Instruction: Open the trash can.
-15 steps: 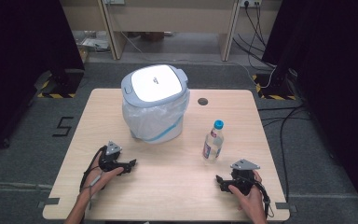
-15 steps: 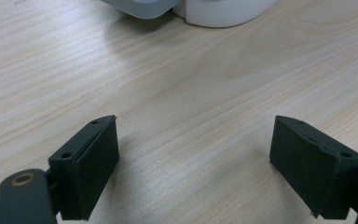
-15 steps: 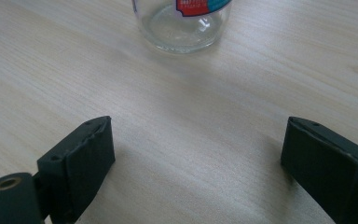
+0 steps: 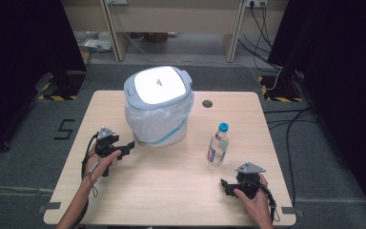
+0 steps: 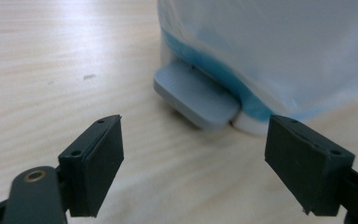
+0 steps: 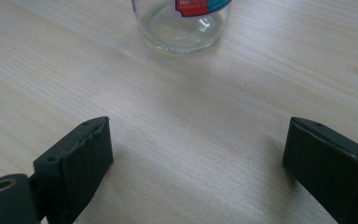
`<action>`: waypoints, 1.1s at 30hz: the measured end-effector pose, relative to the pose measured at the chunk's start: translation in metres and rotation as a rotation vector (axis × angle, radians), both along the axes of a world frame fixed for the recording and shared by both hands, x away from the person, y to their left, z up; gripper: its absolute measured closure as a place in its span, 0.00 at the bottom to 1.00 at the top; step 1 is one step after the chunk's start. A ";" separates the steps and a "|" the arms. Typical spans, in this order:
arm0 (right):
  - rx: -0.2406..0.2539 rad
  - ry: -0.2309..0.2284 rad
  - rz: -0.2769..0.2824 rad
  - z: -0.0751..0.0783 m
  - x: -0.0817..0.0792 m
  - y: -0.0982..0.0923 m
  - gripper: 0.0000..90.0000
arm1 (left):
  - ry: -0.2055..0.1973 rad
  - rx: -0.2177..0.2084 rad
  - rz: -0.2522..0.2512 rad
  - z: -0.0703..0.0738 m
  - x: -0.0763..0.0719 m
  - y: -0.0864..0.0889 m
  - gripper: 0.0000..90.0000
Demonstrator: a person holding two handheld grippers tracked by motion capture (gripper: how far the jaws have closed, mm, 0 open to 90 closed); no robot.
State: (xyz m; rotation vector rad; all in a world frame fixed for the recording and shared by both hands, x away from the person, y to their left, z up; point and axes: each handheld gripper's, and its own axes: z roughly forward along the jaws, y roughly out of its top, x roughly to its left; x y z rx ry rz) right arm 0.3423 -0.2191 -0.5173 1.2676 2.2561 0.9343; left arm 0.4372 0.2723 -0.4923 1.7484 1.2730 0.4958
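A pedal bin (image 4: 158, 105) with a white lid and a clear bag liner stands at the table's middle back. My left gripper (image 4: 129, 146) is open just left of the bin's base, held low over the table. In the left gripper view the open left gripper (image 5: 194, 122) points at the bin's grey foot pedal (image 5: 196, 95), which lies ahead of the jaws, untouched. A clear water bottle (image 4: 218, 145) with a blue cap stands upright to the right of the bin. My right gripper (image 4: 225, 187) rests open near the front right; the bottle's base (image 6: 182, 25) lies well ahead of the right gripper (image 6: 198, 122).
The light wooden table (image 4: 171, 191) has a small round cable hole (image 4: 207, 103) behind the bottle. Dark curtains, cables and a floor marking surround the table. Bare wood lies between the two hands.
My left gripper has moved forward, toward the bin's base. The right gripper, the bottle and the bin have stayed where they were.
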 end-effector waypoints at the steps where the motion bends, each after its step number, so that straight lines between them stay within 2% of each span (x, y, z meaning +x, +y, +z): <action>1: 0.000 0.000 0.000 0.000 0.000 0.000 0.09 | -0.003 -0.002 0.007 0.001 0.004 0.001 0.21; 7: 0.000 0.003 -0.003 0.000 0.000 0.000 0.09 | 0.007 0.023 0.068 -0.002 0.030 0.004 0.22; 9: 0.000 0.003 -0.003 0.000 0.000 0.000 0.09 | 0.010 0.027 0.073 -0.004 0.034 0.003 0.22; 12: 0.000 0.003 -0.002 0.000 0.000 0.000 0.09 | 0.013 0.043 0.086 -0.006 0.050 0.000 0.22; 13: 0.000 0.003 -0.002 0.000 0.000 0.000 0.09 | 0.013 0.043 0.086 -0.006 0.050 0.000 0.23; 15: 0.000 0.003 -0.002 0.000 0.000 0.000 0.09 | 0.008 0.057 0.108 -0.005 0.064 0.002 0.23; 21: -0.002 -0.002 0.002 0.000 0.001 0.000 0.09 | 0.039 0.088 0.119 -0.012 0.080 0.001 0.23; 23: -0.002 -0.002 0.003 0.000 0.001 0.000 0.09 | 0.034 0.066 0.125 -0.015 0.081 0.001 0.22; 27: -0.001 0.002 -0.001 0.000 0.000 0.000 0.09 | 0.001 0.091 0.124 -0.017 0.074 0.003 0.24; 30: -0.001 0.002 -0.001 0.000 0.000 0.000 0.09 | 0.004 0.063 0.118 -0.020 0.067 0.008 0.24; 33: 0.000 0.002 -0.001 0.000 0.000 0.000 0.09 | -0.008 0.091 0.112 -0.019 0.056 0.006 0.25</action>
